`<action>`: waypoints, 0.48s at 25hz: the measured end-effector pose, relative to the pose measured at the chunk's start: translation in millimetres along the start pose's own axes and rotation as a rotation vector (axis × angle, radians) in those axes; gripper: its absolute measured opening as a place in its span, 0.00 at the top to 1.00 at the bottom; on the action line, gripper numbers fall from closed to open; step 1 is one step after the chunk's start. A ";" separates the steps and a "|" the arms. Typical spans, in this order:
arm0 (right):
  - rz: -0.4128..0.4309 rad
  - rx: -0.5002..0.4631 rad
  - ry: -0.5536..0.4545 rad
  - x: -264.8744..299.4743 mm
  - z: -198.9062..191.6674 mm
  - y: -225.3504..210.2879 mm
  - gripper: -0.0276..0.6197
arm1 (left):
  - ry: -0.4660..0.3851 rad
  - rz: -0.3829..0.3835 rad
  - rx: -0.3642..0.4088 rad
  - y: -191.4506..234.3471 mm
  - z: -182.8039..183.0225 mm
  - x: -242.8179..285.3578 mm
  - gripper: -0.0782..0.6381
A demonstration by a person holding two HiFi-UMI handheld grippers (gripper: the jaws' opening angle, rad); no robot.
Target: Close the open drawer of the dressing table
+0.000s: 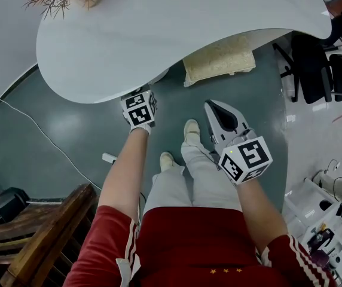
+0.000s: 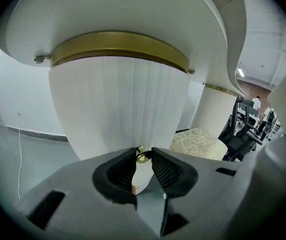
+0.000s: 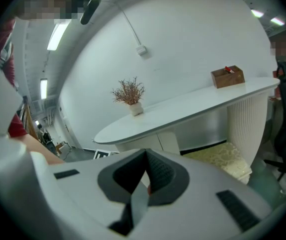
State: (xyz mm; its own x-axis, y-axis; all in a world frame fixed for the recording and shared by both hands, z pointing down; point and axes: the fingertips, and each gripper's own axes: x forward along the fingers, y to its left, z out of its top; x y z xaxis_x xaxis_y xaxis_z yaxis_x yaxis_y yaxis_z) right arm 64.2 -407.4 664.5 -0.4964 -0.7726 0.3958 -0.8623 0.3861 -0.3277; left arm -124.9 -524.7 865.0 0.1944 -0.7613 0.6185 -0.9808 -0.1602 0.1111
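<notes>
Left tongs [image 2: 144, 152] clamp gold knob [image 2: 142, 157] of drawer [image 2: 118, 109] — right tongs [image 3: 146, 155] closed, empty.

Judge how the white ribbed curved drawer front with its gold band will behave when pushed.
The white ribbed drawer front looks rigid, so it probably slides without flexing. Its small gold pull, pinched by the left gripper, may be slippery.

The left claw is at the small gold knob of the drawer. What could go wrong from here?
1. The left claw holds the gold knob only with its tips, so it may slip off during the push.
2. The ribbed drawer front is curved; a push off centre might jam it.
3. The marker cube sits right at the tabletop edge and might knock against it.
</notes>
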 end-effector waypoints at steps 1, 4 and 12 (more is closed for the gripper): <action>0.002 -0.004 0.000 -0.2 -0.3 0.8 0.95 | -0.002 0.003 -0.001 0.6 -0.1 0.2 0.75; -0.004 -0.003 0.003 -2.1 -1.8 -0.2 0.95 | -0.007 0.008 0.001 1.3 0.4 0.3 0.75; -0.016 -0.010 0.004 -9.1 3.4 2.8 0.95 | -0.001 -0.018 -0.009 -5.3 -6.0 -10.4 0.67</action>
State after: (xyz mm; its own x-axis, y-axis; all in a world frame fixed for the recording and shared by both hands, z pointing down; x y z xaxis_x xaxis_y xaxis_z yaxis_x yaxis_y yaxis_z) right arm 66.7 -401.0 657.0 -0.4828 -0.7768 0.4042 -0.8711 0.3787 -0.3127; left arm -121.8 -512.1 862.6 0.2118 -0.7590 0.6156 -0.9773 -0.1681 0.1290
